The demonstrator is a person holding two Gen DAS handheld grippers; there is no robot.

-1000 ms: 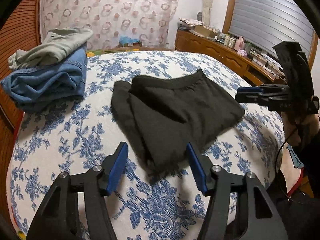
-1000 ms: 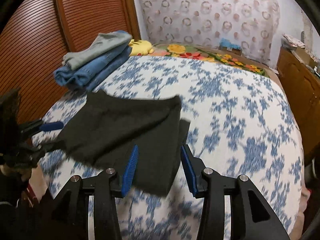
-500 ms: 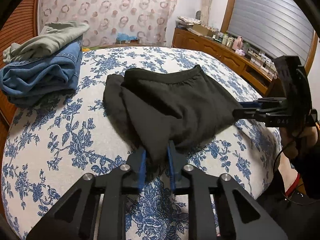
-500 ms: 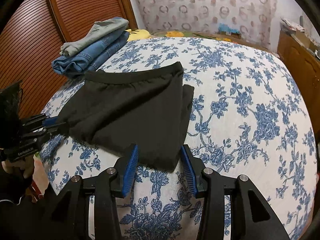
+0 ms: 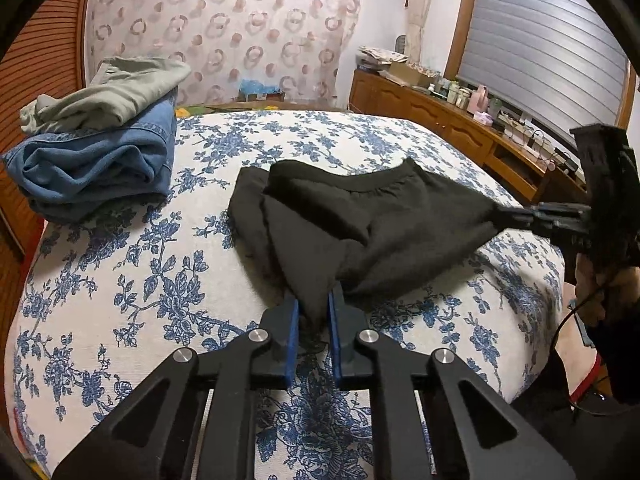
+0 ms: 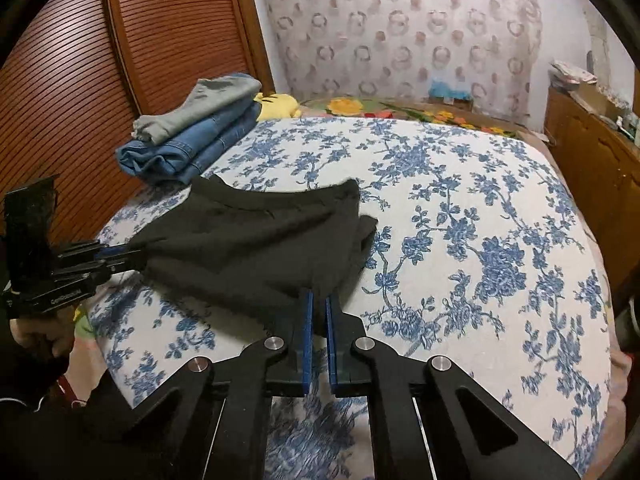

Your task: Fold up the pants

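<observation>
The black pants (image 5: 360, 224) lie folded on the bed, also seen in the right wrist view (image 6: 256, 244). My left gripper (image 5: 314, 308) is shut on the near left corner of the pants and lifts it a little. It shows at the left of the right wrist view (image 6: 120, 258). My right gripper (image 6: 318, 304) is shut on the near right corner of the pants. It shows at the right of the left wrist view (image 5: 508, 214). The cloth hangs stretched between the two grippers, its far part resting on the bed.
A stack of folded blue jeans (image 5: 96, 168) with grey-green pants (image 5: 112, 96) on top lies at the bed's far left. The bedspread (image 6: 460, 220) is white with blue flowers. A wooden dresser (image 5: 460, 128) stands on the right. A slatted wooden door (image 6: 160, 40) is on the left.
Both grippers were open one second ago. The left closed on its corner first, then the right. The near edge of the pants has been raised off the bed.
</observation>
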